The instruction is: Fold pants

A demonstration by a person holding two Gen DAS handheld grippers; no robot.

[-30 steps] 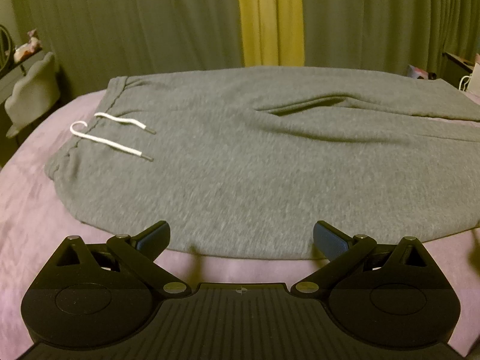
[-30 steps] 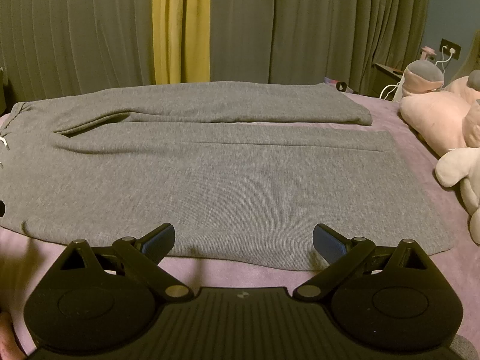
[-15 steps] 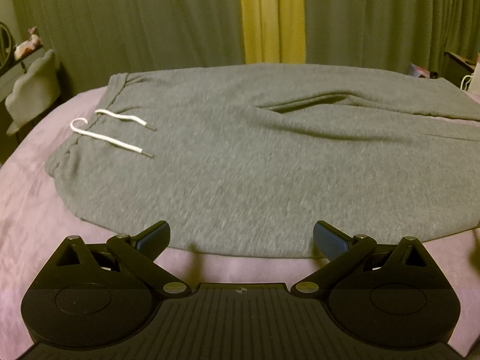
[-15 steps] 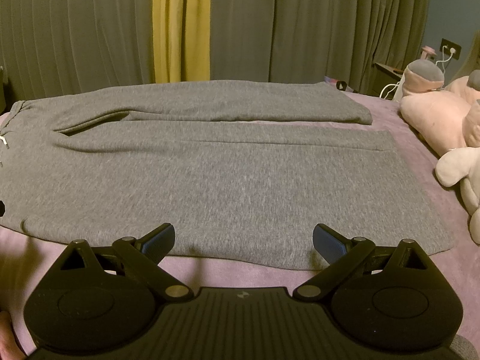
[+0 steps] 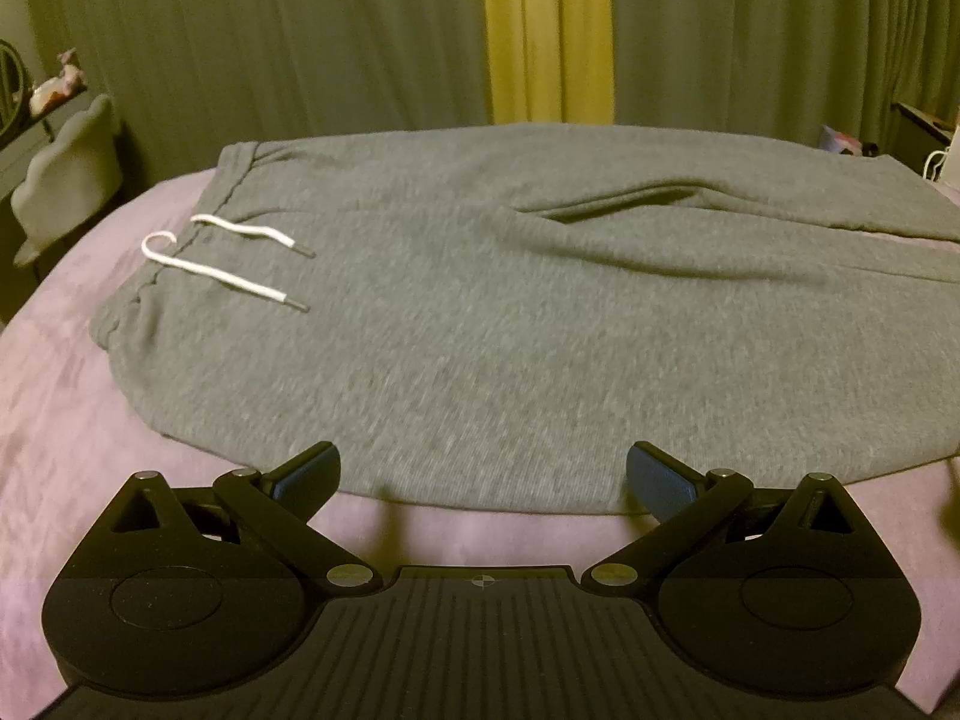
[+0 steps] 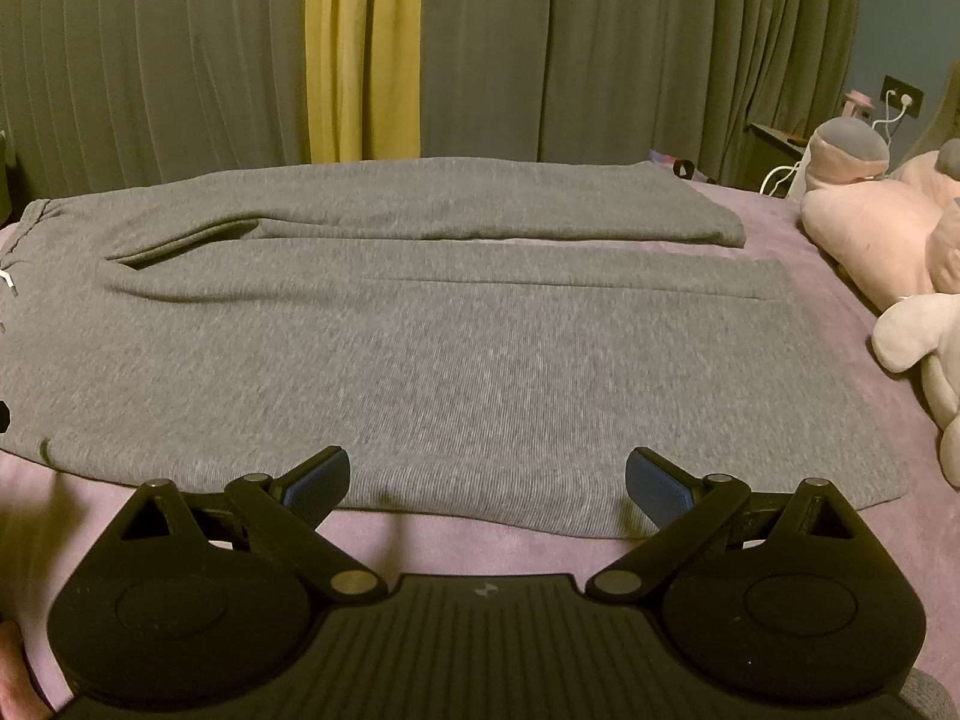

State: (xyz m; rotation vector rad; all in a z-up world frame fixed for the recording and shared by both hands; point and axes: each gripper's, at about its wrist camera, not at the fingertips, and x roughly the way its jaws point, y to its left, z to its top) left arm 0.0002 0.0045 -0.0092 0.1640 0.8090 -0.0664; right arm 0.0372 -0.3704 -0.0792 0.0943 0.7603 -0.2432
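Grey pants [image 5: 510, 330] lie spread flat on the bed [image 5: 66, 420], on its pink cover, waistband to the left with a white drawstring [image 5: 222, 267] resting on the cloth, both legs running right. The left hand-held gripper [image 5: 483, 474] hangs at the near edge by the waist, jaws wide apart, holding nothing. The right hand-held gripper [image 6: 486, 477] sits likewise at the near leg's edge, spread wide and empty.

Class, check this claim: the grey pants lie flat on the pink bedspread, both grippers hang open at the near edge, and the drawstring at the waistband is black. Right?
Not quite. The drawstring is white, as the left wrist view shows. The rest stands: the grey pants lie flat on the pink bedspread, with the left gripper and right gripper open at the near edge.
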